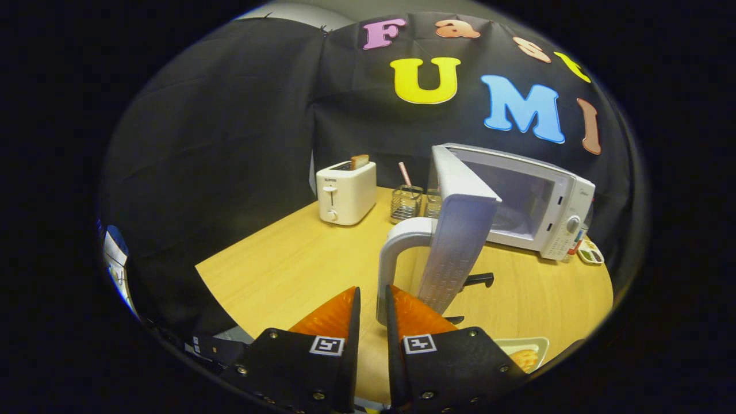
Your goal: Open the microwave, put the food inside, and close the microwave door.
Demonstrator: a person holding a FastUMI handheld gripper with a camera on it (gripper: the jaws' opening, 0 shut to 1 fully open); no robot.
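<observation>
Tool (372, 299), narrowly parted and holding nothing, is sitting beside door handle (397, 253); food (524, 357) is lying right of handle.

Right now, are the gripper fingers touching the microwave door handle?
Cannot tell. In the gripper view the door handle's lower end sits in the narrow gap between the fingers, the gripper nearly closed around it, but no contact or clear gap shows plainly.
</observation>
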